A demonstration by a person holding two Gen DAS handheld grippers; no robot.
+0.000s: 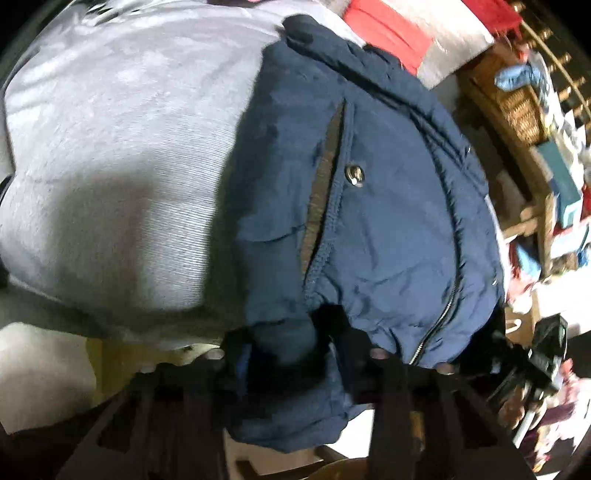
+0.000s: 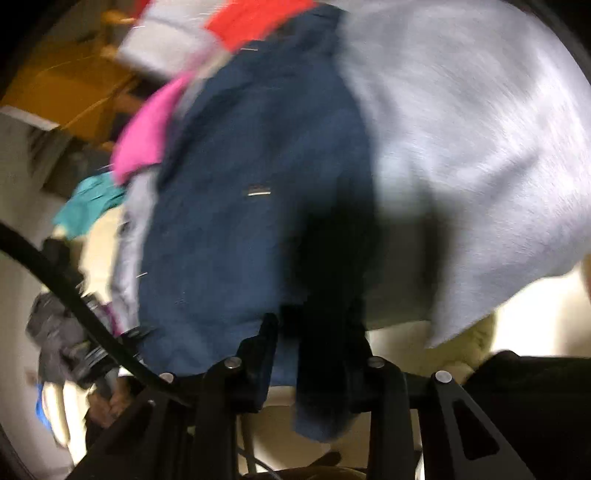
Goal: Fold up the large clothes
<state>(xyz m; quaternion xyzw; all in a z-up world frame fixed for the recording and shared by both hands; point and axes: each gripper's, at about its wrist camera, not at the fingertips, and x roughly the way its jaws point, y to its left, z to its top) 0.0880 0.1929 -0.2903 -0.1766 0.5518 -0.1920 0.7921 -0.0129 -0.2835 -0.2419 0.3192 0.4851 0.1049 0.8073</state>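
The left gripper (image 1: 291,354) is clamping the near hem of the navy padded jacket (image 1: 369,206); a roll of navy fabric is filling the gap between its two black fingers and bulging out below them. The right gripper (image 2: 314,347) is gripping another part of the same hem: navy fabric is passing between its fingers and hanging down beneath them, though this view is blurred.

The jacket is lying ahead of both sets of fingers, spread over a grey ribbed blanket (image 1: 110,166) that is covering a raised surface. Holding the hem at two points is probably keeping the edge straight, so that the lower part can be carried over the body of the garment in one fold.

Materials and shapes:
- The jacket shell is a smooth, slightly crinkled woven fabric with a puffy fill, so it is likely to spring back and resist a sharp crease.
- A stitched slit pocket (image 1: 325,184) is running away from the left fingers, with a metal snap stud (image 1: 354,173) just beside it.
- A metal zip (image 1: 439,314) is curving along the front edge, to the right of the left fingers.
- The blanket is soft, with a fine corded texture.

Beyond the jacket, red and white bedding (image 1: 391,33) is lying at the far edge. To the left of the right fingers, a pink cloth (image 2: 147,136) and a teal cloth (image 2: 88,206) are lying beside the jacket.
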